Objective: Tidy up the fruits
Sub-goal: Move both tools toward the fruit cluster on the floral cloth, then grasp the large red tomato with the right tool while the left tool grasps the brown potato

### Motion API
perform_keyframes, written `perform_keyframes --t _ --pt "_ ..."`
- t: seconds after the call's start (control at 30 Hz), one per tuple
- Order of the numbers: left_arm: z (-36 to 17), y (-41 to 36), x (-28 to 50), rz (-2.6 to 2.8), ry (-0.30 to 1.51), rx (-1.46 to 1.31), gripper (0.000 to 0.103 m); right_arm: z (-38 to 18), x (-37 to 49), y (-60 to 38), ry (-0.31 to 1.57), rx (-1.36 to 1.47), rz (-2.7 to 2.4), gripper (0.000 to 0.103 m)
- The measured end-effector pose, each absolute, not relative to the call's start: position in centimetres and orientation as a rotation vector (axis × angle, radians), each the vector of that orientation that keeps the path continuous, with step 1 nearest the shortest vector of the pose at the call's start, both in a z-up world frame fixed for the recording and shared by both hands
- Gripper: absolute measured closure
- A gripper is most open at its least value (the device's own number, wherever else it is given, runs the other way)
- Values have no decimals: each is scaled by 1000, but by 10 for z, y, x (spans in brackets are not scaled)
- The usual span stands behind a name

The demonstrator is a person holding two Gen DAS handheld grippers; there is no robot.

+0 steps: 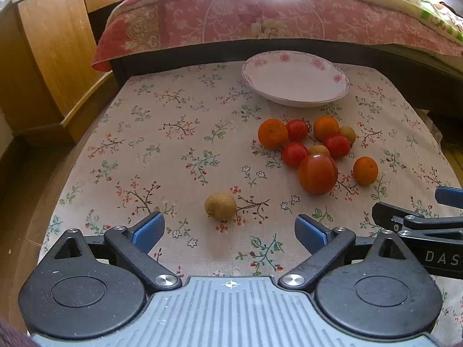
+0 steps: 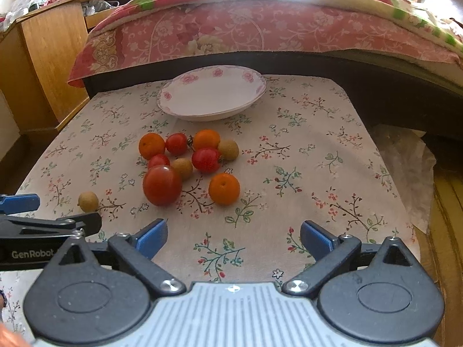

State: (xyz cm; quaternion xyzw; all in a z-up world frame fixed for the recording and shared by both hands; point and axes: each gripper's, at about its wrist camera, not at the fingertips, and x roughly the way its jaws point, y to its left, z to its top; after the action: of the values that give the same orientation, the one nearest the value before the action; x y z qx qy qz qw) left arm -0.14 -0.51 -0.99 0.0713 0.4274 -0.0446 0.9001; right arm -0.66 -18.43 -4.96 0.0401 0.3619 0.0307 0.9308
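Observation:
A pile of fruit lies on the floral tablecloth: a large tomato, small oranges, cherry tomatoes and tan longans. One longan lies apart, just ahead of my open, empty left gripper. The empty white floral plate sits behind the pile. In the right wrist view the large tomato and an orange lie ahead of my open, empty right gripper, with the plate beyond and the lone longan at left.
A bed with a pink floral quilt runs along the table's far edge. A wooden cabinet stands at the left. The right gripper's finger shows at the left view's right edge. Crumpled plastic lies off the table's right side.

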Motion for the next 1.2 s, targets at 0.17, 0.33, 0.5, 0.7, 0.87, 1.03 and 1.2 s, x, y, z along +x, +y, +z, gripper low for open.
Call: perform_keyframes --t 0.17,0.33,0.5,0.7,0.87,1.03,1.2 --pt "-11 -5 0 -97 888 148 5 -51 -6 -184 744 81 68 4" --pt "-11 -5 0 -98 888 153 5 -52 -7 -184 746 83 71 5" --pt "-13 -4 1 -102 890 155 5 -52 -5 -183 752 82 85 7" --pt "-13 1 1 -111 868 157 5 -52 -4 -178 750 77 115 11" --pt "-15 8 6 -118 862 134 3 -49 2 -174 738 78 149 14" --pt "-16 11 12 -97 849 162 3 -48 11 -165 727 81 211 20" --pt "-19 21 18 -80 862 161 4 -50 26 -158 730 103 274 25"
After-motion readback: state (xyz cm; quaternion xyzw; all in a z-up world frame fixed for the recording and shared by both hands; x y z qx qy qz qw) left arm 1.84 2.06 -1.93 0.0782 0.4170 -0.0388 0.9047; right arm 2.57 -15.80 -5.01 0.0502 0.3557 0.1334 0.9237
